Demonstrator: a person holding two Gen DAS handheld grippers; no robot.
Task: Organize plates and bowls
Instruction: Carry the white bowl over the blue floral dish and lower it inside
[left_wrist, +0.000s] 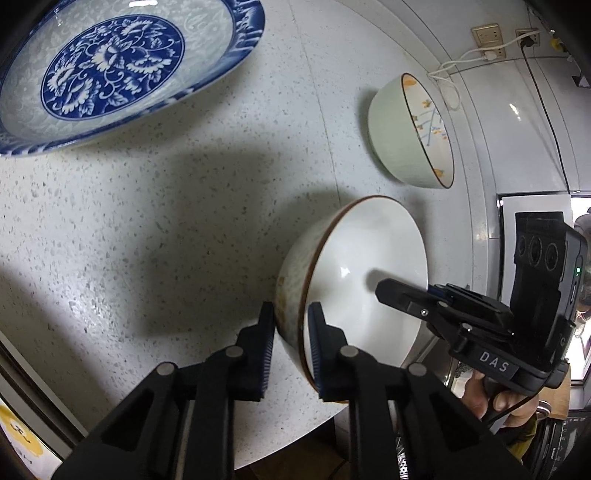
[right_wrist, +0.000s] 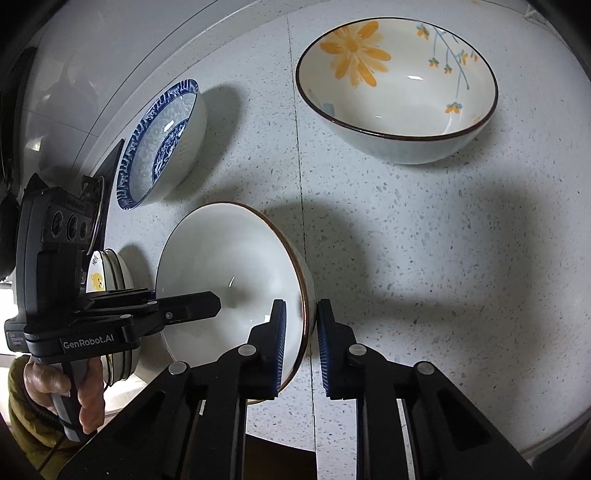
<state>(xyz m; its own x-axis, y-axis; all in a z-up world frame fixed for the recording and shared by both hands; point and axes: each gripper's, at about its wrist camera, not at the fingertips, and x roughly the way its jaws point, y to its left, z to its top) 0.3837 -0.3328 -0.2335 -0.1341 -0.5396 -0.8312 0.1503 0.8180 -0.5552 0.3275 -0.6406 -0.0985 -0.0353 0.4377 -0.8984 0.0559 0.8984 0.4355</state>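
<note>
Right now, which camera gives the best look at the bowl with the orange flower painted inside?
The right wrist view: the orange-flower bowl faces the lens, showing its whole inside, the big flower and the blue sprigs. The left wrist view shows the same bowl small and side-on, mostly outer wall, with only a sliver of the painted inside.

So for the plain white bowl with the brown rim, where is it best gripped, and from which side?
By the rim wall, from above, one finger inside and one outside. The white bowl sits upright and open, its flaring wall too wide to span, but thin at the brown edge. The left tool and right tool pinch opposite sides of the rim this way, which should keep it level.
</note>
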